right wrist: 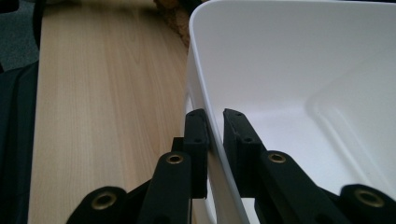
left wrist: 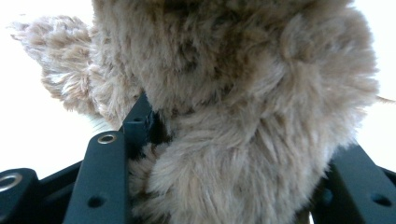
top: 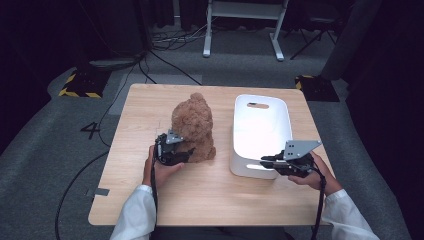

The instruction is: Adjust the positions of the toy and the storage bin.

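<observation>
A brown plush bear stands upright on the wooden table, left of a white plastic bin. My left gripper is at the bear's lower near side. In the left gripper view its jaws are pressed into the bear's fur, one on each side, so my left gripper is shut on the bear. My right gripper is at the bin's near wall. In the right gripper view my right gripper is shut on the bin's thin wall, one jaw inside and one outside. The bin looks empty.
The tabletop runs bare to the left of the bin. Beyond the table lie grey carpet, loose black cables, white furniture legs and two yellow-and-black striped bases. The person's white sleeves come in at the bottom.
</observation>
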